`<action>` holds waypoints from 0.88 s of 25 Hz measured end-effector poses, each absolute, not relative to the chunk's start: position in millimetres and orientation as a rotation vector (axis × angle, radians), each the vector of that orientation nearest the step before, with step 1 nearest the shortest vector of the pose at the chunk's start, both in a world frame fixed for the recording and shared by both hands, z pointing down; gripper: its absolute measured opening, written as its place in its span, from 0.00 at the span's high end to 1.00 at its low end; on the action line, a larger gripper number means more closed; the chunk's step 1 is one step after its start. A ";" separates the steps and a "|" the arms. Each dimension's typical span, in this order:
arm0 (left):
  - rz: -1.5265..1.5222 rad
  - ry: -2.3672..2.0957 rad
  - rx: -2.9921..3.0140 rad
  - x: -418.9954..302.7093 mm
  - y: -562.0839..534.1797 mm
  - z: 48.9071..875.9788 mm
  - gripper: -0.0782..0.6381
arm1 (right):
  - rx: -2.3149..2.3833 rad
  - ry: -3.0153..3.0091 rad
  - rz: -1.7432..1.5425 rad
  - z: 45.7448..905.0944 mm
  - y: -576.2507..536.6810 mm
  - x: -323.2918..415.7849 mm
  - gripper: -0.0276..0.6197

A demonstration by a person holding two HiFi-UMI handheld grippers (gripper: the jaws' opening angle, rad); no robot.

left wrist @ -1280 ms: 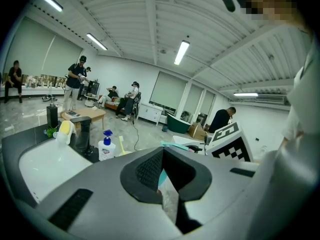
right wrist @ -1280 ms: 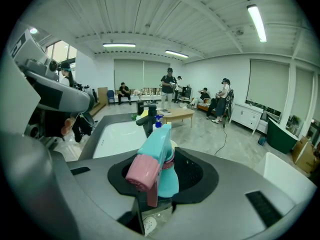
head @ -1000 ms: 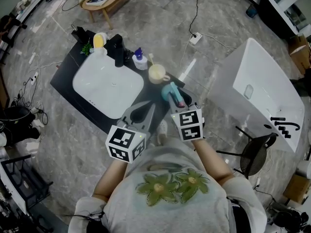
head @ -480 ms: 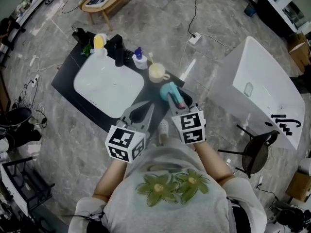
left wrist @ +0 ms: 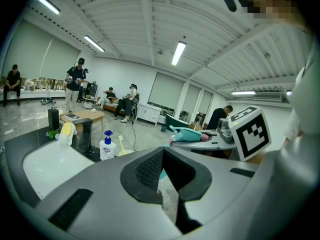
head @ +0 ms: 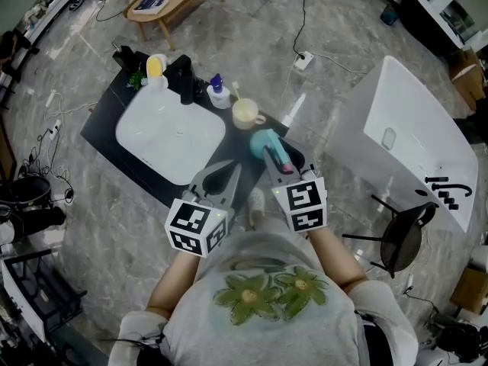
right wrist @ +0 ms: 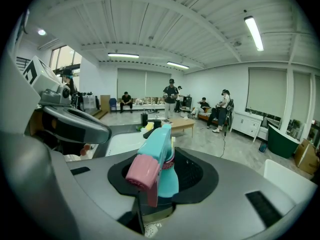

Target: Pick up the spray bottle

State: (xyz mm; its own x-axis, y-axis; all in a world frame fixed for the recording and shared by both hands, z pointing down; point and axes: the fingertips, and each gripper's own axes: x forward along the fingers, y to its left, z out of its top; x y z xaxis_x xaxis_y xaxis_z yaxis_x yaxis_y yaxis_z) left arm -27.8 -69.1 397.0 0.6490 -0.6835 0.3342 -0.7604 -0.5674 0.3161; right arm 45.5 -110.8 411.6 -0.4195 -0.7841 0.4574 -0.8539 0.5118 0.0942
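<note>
- Spray bottle (head: 268,145), teal with a pink nozzle, is clamped between the jaws of the right gripper (right wrist: 159,184) at the black counter's (head: 103,120) end, beside the white sink (head: 145,147).
- Left gripper (left wrist: 162,176) has its jaws pressed together on nothing.
- Cream mug (head: 246,114) holds a toothbrush (left wrist: 121,144); a pump bottle (head: 219,94) stands just beside it.

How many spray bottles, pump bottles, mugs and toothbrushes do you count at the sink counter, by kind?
Spray bottle: 1
Pump bottle: 1
Mug: 1
Toothbrush: 1
Total: 4
</note>
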 end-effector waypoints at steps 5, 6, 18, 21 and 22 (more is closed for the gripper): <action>0.236 -1.140 2.430 -31.8 -66.0 397.4 0.88 | 1.350 -2.327 0.194 397.7 -107.5 44.5 0.75; 0.235 -1.142 2.429 -32.1 -65.2 397.7 0.88 | 1.350 -2.330 0.189 395.5 -106.8 44.5 0.75; 0.226 -1.151 2.428 -38.0 -58.6 395.5 0.88 | 1.328 -2.332 0.148 384.2 -96.5 38.9 0.75; 0.224 -1.153 2.427 -39.6 -58.3 394.3 0.88 | 1.327 -2.335 0.148 382.1 -95.7 37.3 0.75; 0.224 -1.153 2.427 -39.8 -58.0 394.3 0.88 | 1.327 -2.337 0.148 381.6 -95.3 37.0 0.75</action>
